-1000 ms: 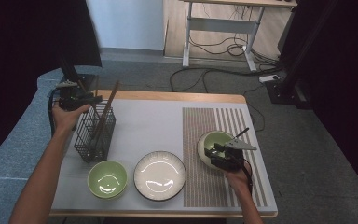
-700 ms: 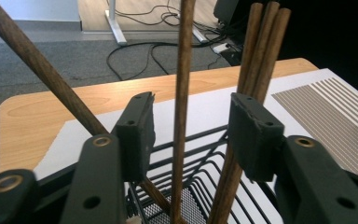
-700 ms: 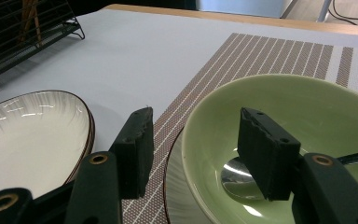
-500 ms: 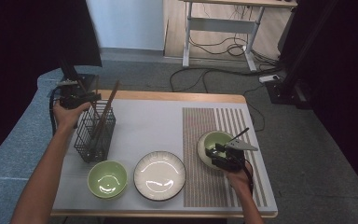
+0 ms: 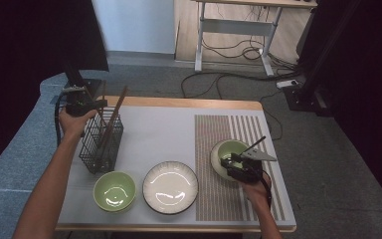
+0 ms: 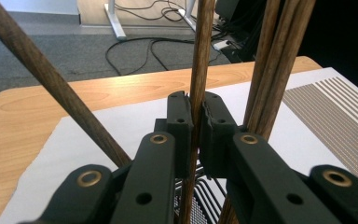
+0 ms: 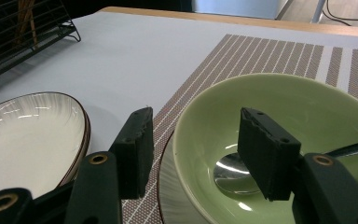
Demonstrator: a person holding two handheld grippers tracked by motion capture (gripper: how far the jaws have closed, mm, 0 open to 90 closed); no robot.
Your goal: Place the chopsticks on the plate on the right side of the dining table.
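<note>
Evidently, a chopstick [image 6: 196,93] standing in the wire basket [image 5: 101,140] was pinched by the just-closing left gripper [image 6: 196,116], for lifting; the right gripper [image 7: 191,149] was held spread astride the green bowl's [image 7: 279,107] rim.

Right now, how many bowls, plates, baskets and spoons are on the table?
Green bowls: 2, one near the left front and one on the striped mat
White plates: 1
Wire baskets: 1
Spoons: 1, in the bowl on the mat
Total: 5
</note>
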